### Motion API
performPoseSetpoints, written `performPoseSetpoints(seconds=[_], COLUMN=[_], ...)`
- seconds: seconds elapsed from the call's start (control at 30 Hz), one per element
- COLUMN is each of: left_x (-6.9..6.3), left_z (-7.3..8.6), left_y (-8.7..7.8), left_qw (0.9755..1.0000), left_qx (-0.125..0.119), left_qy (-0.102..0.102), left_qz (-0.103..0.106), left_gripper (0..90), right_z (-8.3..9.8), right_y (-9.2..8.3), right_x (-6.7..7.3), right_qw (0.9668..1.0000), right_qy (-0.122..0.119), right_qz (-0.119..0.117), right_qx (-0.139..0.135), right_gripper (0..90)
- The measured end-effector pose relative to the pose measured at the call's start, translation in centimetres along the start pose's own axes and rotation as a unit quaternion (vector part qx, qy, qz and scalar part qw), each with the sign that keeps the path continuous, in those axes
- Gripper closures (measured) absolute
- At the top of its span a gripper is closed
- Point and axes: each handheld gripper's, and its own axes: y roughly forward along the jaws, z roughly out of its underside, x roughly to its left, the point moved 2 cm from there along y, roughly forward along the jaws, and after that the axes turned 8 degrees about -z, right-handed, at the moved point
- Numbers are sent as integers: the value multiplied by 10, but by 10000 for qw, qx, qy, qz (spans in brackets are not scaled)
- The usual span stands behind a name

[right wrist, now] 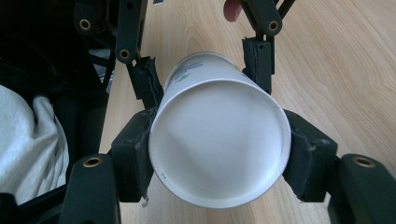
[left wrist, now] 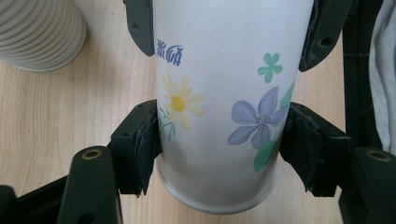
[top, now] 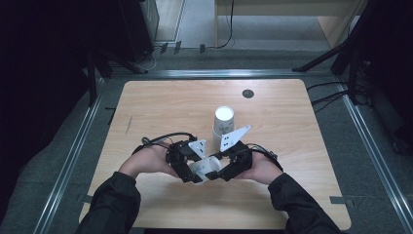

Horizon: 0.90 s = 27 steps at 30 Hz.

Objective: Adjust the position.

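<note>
A white paper cup (top: 206,167) printed with flowers lies on its side just above the wooden table (top: 160,105), held between both grippers. My left gripper (top: 197,172) is shut on its narrow base end, and the pads press both sides of the cup (left wrist: 219,116). My right gripper (top: 217,168) is shut on the wide end, which faces its camera as a white disc (right wrist: 219,149). In the left gripper view the right gripper's fingers (left wrist: 140,25) clamp the far part of the cup. In the right gripper view the left gripper's fingers (right wrist: 258,58) grip behind the wide rim.
A stack of upright paper cups (top: 224,121) stands just behind the grippers, seen ribbed at the upper left (left wrist: 39,35) of the left gripper view. A round black grommet (top: 248,93) sits near the table's far edge. Dark floor, cables and stands surround the table.
</note>
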Motion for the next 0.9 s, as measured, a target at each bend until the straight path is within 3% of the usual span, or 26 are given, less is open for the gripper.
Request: performPoseSetpoints(seconds=[0.13,0.23,0.43,0.57,0.77,0.87,0.9], left_x=[1,4,6,8,9,10,10], left_z=[0,1,5,10,15,19,19], left_y=[-1,-1,-6,-9,-13,-14,-14], left_qw=[9999,9997,9982,9957,9935,9902,9902], left_qx=[-69,-159,-493,-751,-962,-1159,-1159], left_qy=[-35,-180,-337,-534,-606,-776,-776], left_qz=[71,75,-7,-36,-49,-47,-47], left_gripper=[277,214,134,126,126,126,126], right_z=[0,-1,-1,0,0,0,0], right_y=[-2,-4,-16,-24,-32,-37,-37], right_x=[0,0,0,1,1,2,2], right_qw=[10000,10000,9998,9995,9990,9985,9985], right_qy=[-4,-7,6,-26,-35,-57,-57], right_qz=[-13,10,77,141,204,197,197], right_qx=[-35,-56,-194,-296,-397,-502,-502], right_gripper=[351,351,349,349,349,349,349])
